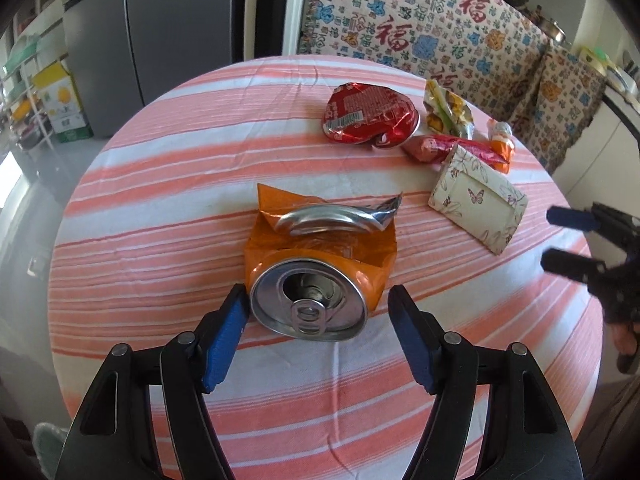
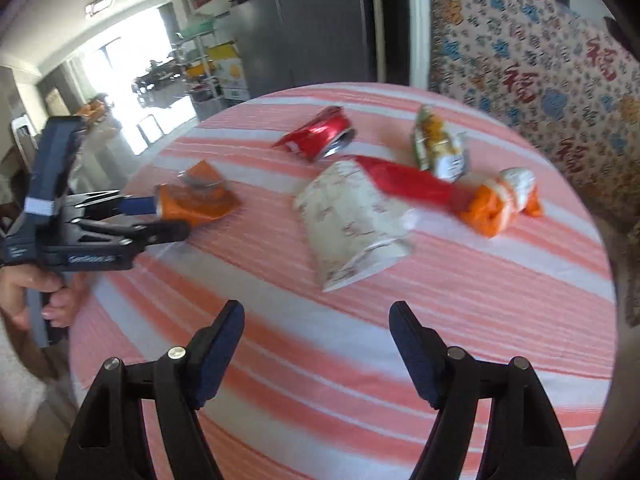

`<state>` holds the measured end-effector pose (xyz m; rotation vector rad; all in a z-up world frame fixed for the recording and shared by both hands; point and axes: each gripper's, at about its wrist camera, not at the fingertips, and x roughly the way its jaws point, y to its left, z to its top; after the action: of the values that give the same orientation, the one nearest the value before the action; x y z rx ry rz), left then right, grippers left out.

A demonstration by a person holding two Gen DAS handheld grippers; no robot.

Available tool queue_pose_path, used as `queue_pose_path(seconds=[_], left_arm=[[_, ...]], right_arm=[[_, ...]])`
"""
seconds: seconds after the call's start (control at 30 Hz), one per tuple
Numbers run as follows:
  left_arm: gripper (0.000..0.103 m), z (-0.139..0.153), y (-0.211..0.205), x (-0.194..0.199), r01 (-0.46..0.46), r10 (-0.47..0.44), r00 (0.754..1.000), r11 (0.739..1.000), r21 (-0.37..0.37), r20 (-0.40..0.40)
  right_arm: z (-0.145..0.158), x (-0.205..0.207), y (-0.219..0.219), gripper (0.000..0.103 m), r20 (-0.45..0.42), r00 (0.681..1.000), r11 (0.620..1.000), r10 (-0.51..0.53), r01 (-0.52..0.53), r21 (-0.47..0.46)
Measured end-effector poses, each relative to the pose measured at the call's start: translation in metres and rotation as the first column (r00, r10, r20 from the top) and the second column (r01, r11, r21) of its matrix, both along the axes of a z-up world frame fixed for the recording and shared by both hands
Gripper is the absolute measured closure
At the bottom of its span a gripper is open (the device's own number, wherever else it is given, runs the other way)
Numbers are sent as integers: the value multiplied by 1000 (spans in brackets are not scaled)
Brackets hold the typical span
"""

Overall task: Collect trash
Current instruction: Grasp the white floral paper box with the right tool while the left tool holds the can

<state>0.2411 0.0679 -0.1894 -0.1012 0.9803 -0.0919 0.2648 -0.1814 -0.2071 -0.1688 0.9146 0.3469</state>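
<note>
Left gripper (image 1: 318, 306) stands with jaws apart around a crushed orange can (image 1: 316, 276) lying on the striped tablecloth (image 1: 160, 240); the left pad sits at the can's rim, the right pad clear of it. Right gripper (image 2: 316, 316) hangs spread over bare cloth, holding nothing. A red can (image 1: 370, 114), wrappers (image 1: 448, 110) and a paper cup (image 1: 478, 200) lie beyond.

An orange can (image 1: 316, 276), crushed flat, is lying on its side with its silver top and pull tab facing the near edge. Farther back a crumpled red can (image 1: 370, 114) is resting beside a yellow-green wrapper (image 1: 448, 110), a red wrapper (image 1: 452, 148) and an orange-white wrapper (image 1: 502, 136). A flattened butterfly-print cup (image 1: 478, 198) is lying just in front of them.
</note>
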Motion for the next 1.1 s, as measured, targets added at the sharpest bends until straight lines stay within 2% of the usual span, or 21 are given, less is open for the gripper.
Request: queue_pose_path(seconds=[0.07, 0.13, 0.23, 0.3, 0.37, 0.43, 0.53, 0.67, 0.87, 1.1], left_arm=[[24, -1, -2, 1, 7, -7, 1000, 1000, -19, -7], [20, -1, -5, 1, 21, -21, 1000, 1000, -14, -3], [18, 1, -8, 1, 32, -32, 999, 999, -13, 14], [15, 3, -5, 3, 23, -22, 1000, 999, -27, 21], [16, 2, -2, 5, 14, -13, 1000, 999, -43, 19], [32, 1, 3, 5, -3, 4, 1000, 999, -54, 9], [32, 2, 7, 4, -14, 15, 1000, 997, -75, 9], [32, 6, 4, -2, -7, 9, 1000, 997, -76, 27], [32, 16, -11, -9, 14, -10, 999, 996, -83, 51], [32, 37, -55, -26, 85, -76, 993, 992, -91, 93]], right_arm=[[7, 21, -7, 25, -2, 1000, 999, -31, 31, -13], [6, 43, -1, 22, -23, 1000, 999, -8, 7, -36], [-4, 73, 17, 22, -57, 998, 992, 20, -27, -121], [-10, 86, 23, 22, -97, 995, 989, 31, -45, -143], [-13, 93, 25, 25, -126, 991, 986, 41, -60, -154], [-14, 90, 22, 41, -160, 987, 988, 30, -53, -143], [-5, 81, 21, 51, -169, 986, 989, 15, -39, -140], [4, 62, 10, 53, -187, 982, 990, -30, 3, -144], [24, 23, -19, 53, -143, 985, 995, -94, 87, -57], [34, -11, -59, 53, -104, 977, 983, -184, 184, -10]])
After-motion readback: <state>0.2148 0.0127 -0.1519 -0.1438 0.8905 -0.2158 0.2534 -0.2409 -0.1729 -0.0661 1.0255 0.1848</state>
